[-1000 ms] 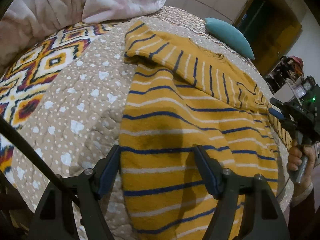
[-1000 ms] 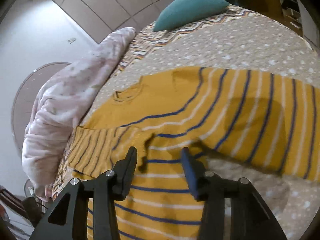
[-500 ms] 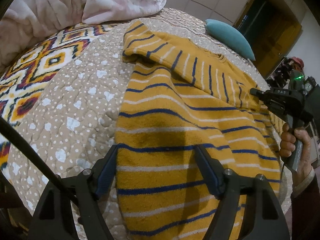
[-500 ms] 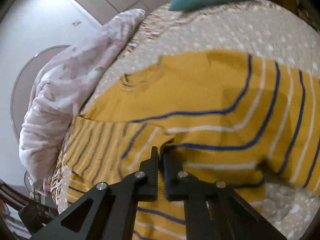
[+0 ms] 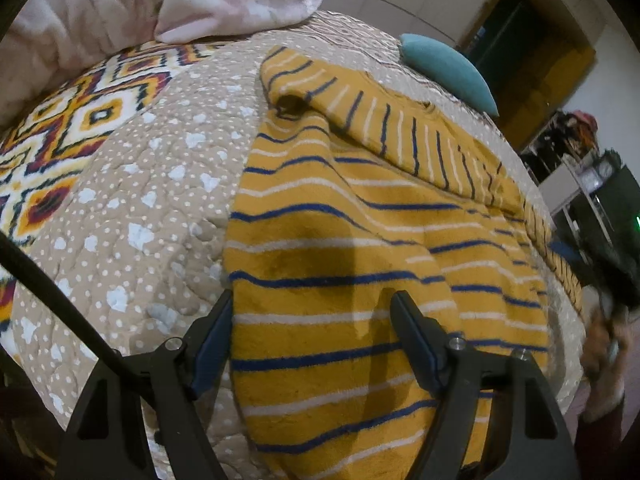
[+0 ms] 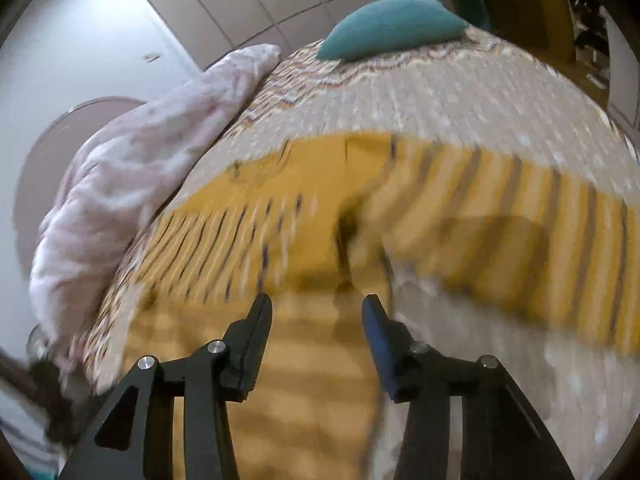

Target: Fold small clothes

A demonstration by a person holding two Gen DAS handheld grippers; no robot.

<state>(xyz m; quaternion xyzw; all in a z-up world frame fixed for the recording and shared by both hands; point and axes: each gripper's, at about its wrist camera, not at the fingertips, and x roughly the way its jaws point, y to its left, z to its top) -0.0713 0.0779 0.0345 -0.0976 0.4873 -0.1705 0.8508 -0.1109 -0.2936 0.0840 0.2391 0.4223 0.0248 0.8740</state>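
A mustard-yellow sweater (image 5: 360, 264) with blue and white stripes lies spread on the bed, one sleeve folded across its upper body. My left gripper (image 5: 312, 316) is open and empty, its jaws hovering just over the sweater's lower hem. My right gripper (image 6: 316, 312) is open and empty above the sweater (image 6: 460, 216), near the other folded sleeve; this view is motion-blurred. The right gripper also shows blurred at the right edge of the left wrist view (image 5: 608, 264).
The bed has a beige dotted quilt (image 5: 140, 208) with a bright diamond-pattern panel (image 5: 60, 128) at the left. A pink blanket (image 5: 120, 4) is heaped at the far left, and a teal pillow (image 5: 448, 68) lies at the far edge.
My right gripper, shut on the sleeve half a second ago, has opened, let go and pulled back. The sleeve now lies on the sweater. My left gripper has barely moved.
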